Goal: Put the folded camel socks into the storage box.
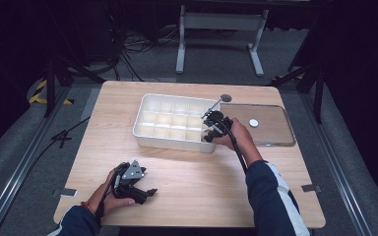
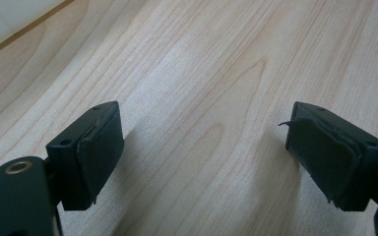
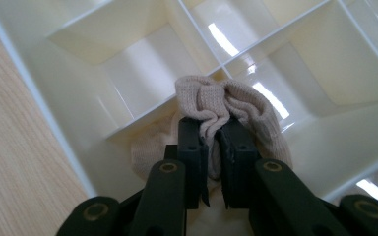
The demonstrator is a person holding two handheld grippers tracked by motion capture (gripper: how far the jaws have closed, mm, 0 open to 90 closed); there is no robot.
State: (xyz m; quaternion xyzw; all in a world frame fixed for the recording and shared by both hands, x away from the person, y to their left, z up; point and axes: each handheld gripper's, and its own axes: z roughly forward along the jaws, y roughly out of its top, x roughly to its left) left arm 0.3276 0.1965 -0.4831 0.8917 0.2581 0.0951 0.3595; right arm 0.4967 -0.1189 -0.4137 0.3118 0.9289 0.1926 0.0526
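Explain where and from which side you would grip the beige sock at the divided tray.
Grip the sock at its bunched, folded top, coming from above: that ridge stands clear of the tray's dividers, and the right hand-held gripper already pinches it there.

Bright table, dark surroundings
Overhead light glares on the white tray (image 3: 256,44); the high view looks soft, perhaps slightly blurred; jaws cast faint shadows.

My light wood desk (image 1: 187,182) has a clear lid (image 1: 268,129) lying flat at the right with a small white round thing (image 1: 253,123) on it. There's a grey round disc (image 1: 225,98) near the back edge, and a white frame (image 1: 221,37) and cables (image 1: 133,46) on the floor behind.
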